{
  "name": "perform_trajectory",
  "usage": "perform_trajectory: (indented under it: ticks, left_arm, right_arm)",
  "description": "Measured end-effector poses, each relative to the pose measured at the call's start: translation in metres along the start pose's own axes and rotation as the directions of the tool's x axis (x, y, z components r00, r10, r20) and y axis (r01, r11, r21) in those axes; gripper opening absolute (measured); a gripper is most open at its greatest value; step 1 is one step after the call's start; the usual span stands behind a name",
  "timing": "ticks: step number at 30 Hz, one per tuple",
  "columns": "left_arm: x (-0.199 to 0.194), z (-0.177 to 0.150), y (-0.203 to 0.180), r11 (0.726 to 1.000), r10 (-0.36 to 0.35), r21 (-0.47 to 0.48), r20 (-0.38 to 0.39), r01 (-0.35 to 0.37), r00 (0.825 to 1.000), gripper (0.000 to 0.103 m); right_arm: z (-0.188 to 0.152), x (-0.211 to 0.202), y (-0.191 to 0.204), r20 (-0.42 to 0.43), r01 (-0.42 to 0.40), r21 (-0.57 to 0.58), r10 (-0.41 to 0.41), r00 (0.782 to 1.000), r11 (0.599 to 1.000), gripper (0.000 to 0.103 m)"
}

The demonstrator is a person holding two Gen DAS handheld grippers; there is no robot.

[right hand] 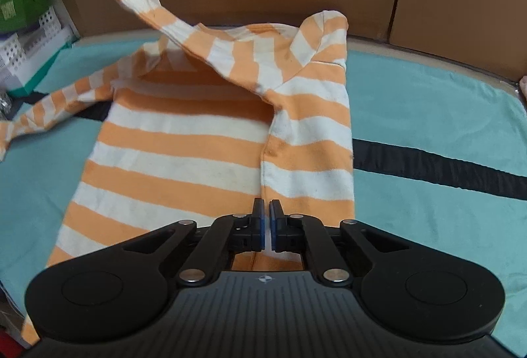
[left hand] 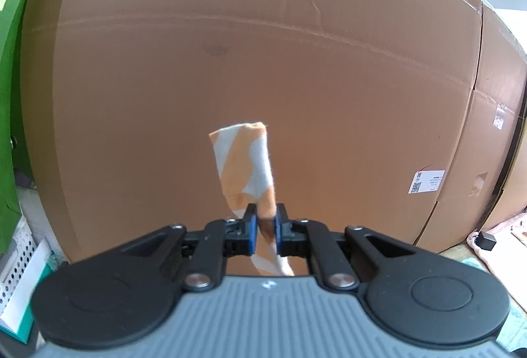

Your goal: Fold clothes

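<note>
Left view only: our left gripper [left hand: 263, 228] clamps a sleeve end before a cardboard box [left hand: 329, 61] | right view only: striped shirt [right hand: 204, 140], soft knit, on teal cloth [right hand: 428, 114]; right gripper [right hand: 267, 228] shut, empty

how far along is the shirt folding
Early on. Done: the right side of the striped shirt already lies folded over the body on the teal cloth. In hand: the left gripper is shut on a sleeve end, lifted so the sleeve arcs over the shirt. The right gripper is shut and empty above the hem. Left: lay that sleeve in, fold the other sleeve and the body.
</note>
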State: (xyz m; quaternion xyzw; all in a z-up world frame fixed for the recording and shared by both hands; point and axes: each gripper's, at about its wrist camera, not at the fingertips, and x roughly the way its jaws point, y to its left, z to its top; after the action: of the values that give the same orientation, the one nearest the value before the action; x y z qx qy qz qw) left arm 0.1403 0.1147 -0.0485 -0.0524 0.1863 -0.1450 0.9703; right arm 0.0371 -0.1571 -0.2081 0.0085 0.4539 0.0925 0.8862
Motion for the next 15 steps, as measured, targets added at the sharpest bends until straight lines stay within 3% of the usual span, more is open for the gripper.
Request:
perform_trajectory:
  ticks: [3,5,6,7,10,12,15]
  left_arm:
    - [0.001,-0.001,0.0,1.0,-0.013,-0.013,0.0,0.013,1.0,0.006]
    - [0.002,-0.002,0.0,1.0,-0.017,-0.009,-0.005,0.017,1.0,0.006]
    - [0.003,-0.001,0.0,1.0,-0.021,-0.011,-0.005,0.021,1.0,0.006]
    - [0.005,-0.001,0.0,1.0,-0.026,-0.015,-0.006,0.026,1.0,0.006]
    - [0.004,-0.001,0.0,0.999,-0.043,-0.024,-0.001,0.043,0.999,0.006]
    - [0.005,0.0,-0.002,0.998,-0.055,-0.024,0.001,0.055,0.998,0.006]
    - [0.004,0.001,-0.003,0.997,-0.075,-0.024,0.004,0.075,0.997,0.006]
  right_arm:
    - [0.0,0.012,0.005,-0.022,-0.023,0.03,0.024,0.999,0.999,0.007]
    - [-0.001,0.009,0.004,-0.017,-0.032,0.049,0.033,0.999,0.998,0.018]
    - [-0.001,0.001,0.001,-0.006,-0.035,0.066,0.036,0.999,0.997,0.031]
    - [-0.001,-0.006,-0.003,0.006,-0.039,0.082,0.039,0.999,0.996,0.036]
    - [-0.004,-0.025,-0.018,0.04,0.0,0.133,-0.005,0.999,0.991,0.032]
    - [-0.011,-0.021,-0.025,0.0,0.033,0.143,-0.034,0.999,0.989,0.028]
    - [-0.024,-0.013,-0.023,-0.077,0.068,0.069,-0.063,0.995,0.995,0.023]
